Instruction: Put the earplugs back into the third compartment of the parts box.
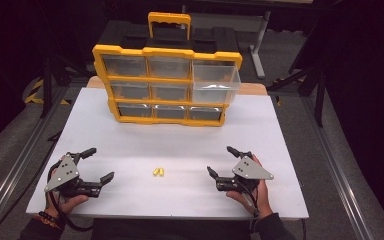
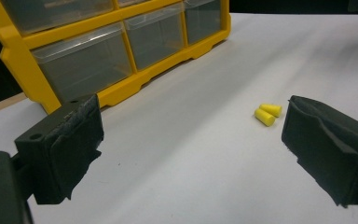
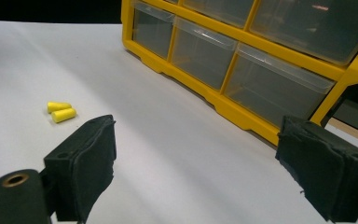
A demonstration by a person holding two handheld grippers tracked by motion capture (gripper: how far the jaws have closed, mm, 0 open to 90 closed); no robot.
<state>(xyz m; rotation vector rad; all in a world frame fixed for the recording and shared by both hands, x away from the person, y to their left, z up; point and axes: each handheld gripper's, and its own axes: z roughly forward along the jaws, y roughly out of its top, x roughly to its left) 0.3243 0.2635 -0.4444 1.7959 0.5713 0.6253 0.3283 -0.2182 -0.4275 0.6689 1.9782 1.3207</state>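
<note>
A lab or workshop bench: a white table [image 1: 260,130] on a metal frame stands on grey floor amid dark curtains, bearing a yellow parts organizer [image 1: 165,85] at its far side.

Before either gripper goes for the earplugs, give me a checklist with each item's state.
1. Left gripper open, nothing between its jaws: ok.
2. Right gripper open, nothing between its jaws: ok.
3. Earplugs lie side by side on the table, between the grippers, apart from both: ok.
4. Nothing on the table between either gripper and the earplugs: ok.
5. A drawer pulled out of the organizer, top right: ok.
6. That drawer empty: cannot tell.
</note>
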